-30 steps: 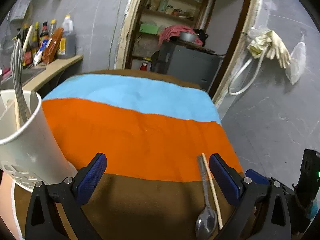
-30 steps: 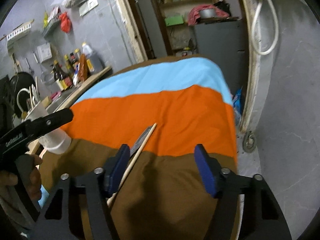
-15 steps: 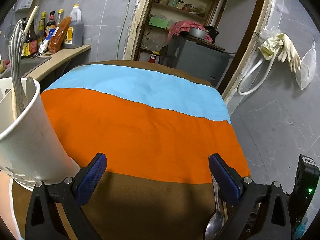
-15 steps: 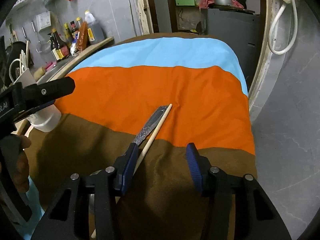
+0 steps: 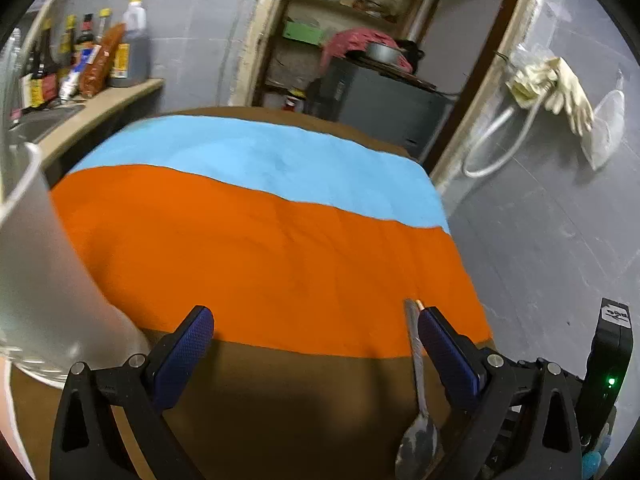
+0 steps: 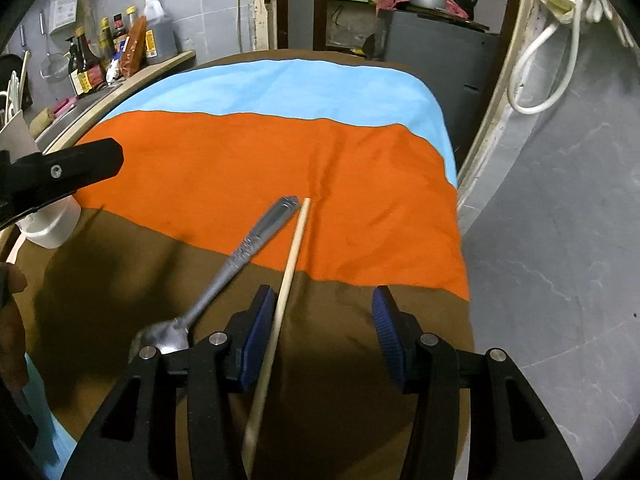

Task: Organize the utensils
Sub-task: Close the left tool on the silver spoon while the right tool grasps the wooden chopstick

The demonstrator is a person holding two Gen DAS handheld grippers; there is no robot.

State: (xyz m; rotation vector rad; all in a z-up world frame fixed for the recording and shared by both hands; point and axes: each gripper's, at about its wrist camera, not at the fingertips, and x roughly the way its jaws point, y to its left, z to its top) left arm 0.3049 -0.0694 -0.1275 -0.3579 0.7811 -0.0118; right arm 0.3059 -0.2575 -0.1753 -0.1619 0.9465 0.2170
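Observation:
A metal spoon [image 6: 236, 260] and a wooden chopstick [image 6: 288, 268] lie side by side on the striped cloth [image 6: 260, 152]. My right gripper [image 6: 320, 320] is open low over them; the chopstick runs between its jaws beside the left pad, and the spoon lies just outside to the left. In the left wrist view the spoon [image 5: 418, 400] lies beside the right finger, and only the chopstick tip [image 5: 419, 303] shows. My left gripper [image 5: 316, 344] is open and empty above the cloth. The white utensil holder [image 5: 44, 288] stands close at its left, blurred.
The table's right edge drops to a grey floor [image 6: 560, 240]. A counter with bottles [image 6: 116, 52] runs along the left. The left gripper's finger [image 6: 68, 168] crosses the right wrist view in front of the holder [image 6: 48, 224]. A doorway with shelves lies beyond.
My right gripper has lowered and moved right, so the chopstick now lies between its jaws. My left gripper has shifted closer to the holder, which now shows blurred.

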